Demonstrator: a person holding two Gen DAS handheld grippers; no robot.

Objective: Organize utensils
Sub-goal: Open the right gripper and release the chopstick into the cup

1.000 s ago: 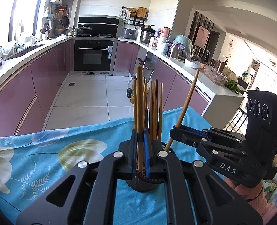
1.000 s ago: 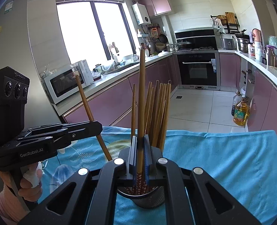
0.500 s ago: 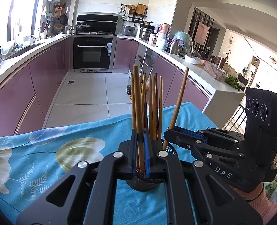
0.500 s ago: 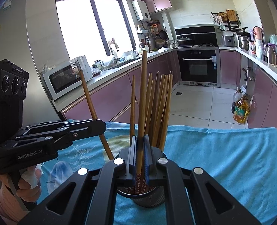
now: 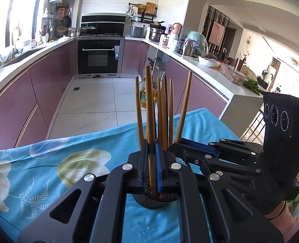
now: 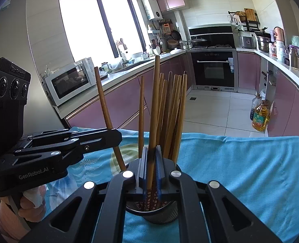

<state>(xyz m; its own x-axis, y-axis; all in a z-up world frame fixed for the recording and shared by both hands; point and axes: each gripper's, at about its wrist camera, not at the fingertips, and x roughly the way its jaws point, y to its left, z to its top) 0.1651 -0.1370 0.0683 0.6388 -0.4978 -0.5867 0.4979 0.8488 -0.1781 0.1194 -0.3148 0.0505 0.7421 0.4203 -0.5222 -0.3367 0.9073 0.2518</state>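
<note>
A dark mesh utensil cup (image 5: pixel 149 201) (image 6: pixel 159 214) stands on the blue floral cloth (image 5: pixel 48 162) and holds several wooden chopsticks (image 5: pixel 164 111) (image 6: pixel 173 111). My left gripper (image 5: pixel 151 166) is shut on one chopstick (image 5: pixel 149 111) whose patterned tip reaches down into the cup. My right gripper (image 6: pixel 151 172) is shut on another chopstick (image 6: pixel 154 105), also lowered into the cup. Each gripper shows in the other's view, the right one (image 5: pixel 210 154) and the left one (image 6: pixel 68 141), meeting over the cup from opposite sides.
The cloth-covered table ends at its far edge (image 6: pixel 250 137), with tiled kitchen floor beyond. Pink cabinets, an oven (image 5: pixel 98 58) and a microwave (image 6: pixel 70 81) line the room. An oil bottle (image 6: pixel 259 117) stands on the floor.
Both grippers have moved down, lowering their chopsticks deeper into the cup. The right gripper's chopstick has also tilted closer to upright.
</note>
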